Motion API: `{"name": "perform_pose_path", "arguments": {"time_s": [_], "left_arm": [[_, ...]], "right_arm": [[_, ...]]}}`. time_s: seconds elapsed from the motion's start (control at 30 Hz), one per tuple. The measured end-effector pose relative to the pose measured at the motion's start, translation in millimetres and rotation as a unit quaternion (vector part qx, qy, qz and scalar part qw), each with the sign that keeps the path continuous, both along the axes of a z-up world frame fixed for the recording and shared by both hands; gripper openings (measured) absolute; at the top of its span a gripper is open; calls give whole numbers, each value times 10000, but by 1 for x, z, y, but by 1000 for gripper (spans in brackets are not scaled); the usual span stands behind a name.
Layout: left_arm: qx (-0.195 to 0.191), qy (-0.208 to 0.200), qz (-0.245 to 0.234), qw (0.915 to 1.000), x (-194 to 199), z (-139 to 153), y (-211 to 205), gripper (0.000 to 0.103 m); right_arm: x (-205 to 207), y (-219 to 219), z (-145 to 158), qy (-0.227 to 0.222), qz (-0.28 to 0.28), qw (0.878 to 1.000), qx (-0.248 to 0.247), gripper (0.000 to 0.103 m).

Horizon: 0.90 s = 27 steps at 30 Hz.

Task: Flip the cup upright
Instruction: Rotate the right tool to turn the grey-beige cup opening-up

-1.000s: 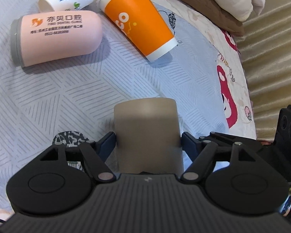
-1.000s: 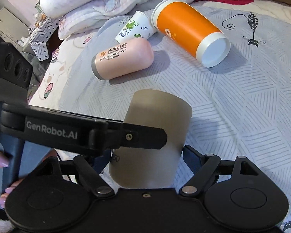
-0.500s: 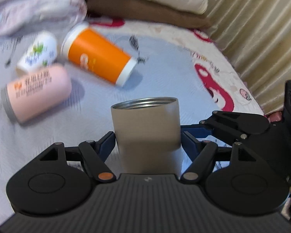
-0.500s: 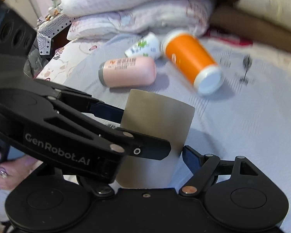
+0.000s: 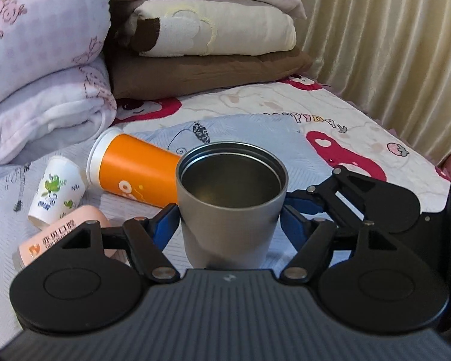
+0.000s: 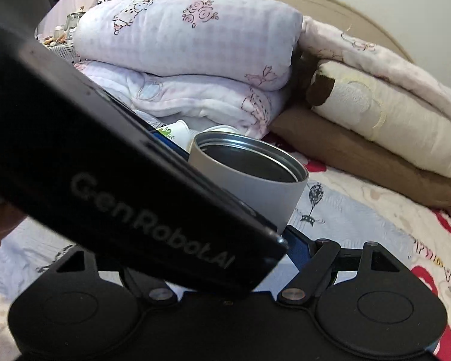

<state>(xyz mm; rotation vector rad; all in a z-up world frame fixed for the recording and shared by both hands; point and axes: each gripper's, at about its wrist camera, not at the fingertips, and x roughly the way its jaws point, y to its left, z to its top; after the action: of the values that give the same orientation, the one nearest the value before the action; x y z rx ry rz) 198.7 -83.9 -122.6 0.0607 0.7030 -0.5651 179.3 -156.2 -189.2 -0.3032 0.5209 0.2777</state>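
A grey metal cup (image 5: 230, 210) stands mouth up between the blue-padded fingers of my left gripper (image 5: 230, 225), which is shut on its lower wall. The same cup (image 6: 255, 186) shows in the right wrist view with its open mouth up. My right gripper (image 6: 240, 249) reaches in at the cup's side; its fingers (image 5: 300, 204) lie next to the cup's right wall, and the left gripper's black body (image 6: 120, 186) hides whether they press on it.
On the bed sheet (image 5: 255, 132) behind the cup lie an orange paper cup (image 5: 132, 171), a small white printed cup (image 5: 57, 189) and a pink tumbler (image 5: 60, 234), all on their sides. Folded quilts (image 5: 45, 60) and brown blankets (image 5: 201, 69) are stacked at the back. A curtain (image 5: 391, 45) hangs right.
The grey cup has turned from lying with its base toward me to standing mouth up. Both cameras have tilted from looking down at the sheet to looking level across the bed.
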Motion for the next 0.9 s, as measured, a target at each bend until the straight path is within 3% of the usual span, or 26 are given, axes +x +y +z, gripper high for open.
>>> {"name": "perform_pose_path", "arguments": {"time_s": [0.1,0.27,0.77,0.9], "left_arm": [[17,-2,16,10000,0,-10,2,72],[131,-8,-14,9999,-1,-22,0,72],[-254,378,37,9990,0,-18,10,73],[-495,717,92,9962,-7,-11,18,76]], "right_arm": [[7,1,-8,38,37,10000,-9,83],[11,12,-26,-58,3,9988,-493,83],[29,-6,-5,130,-114,9996,-233,83],[41,-26,7,707,-437,9958,394,84]]}}
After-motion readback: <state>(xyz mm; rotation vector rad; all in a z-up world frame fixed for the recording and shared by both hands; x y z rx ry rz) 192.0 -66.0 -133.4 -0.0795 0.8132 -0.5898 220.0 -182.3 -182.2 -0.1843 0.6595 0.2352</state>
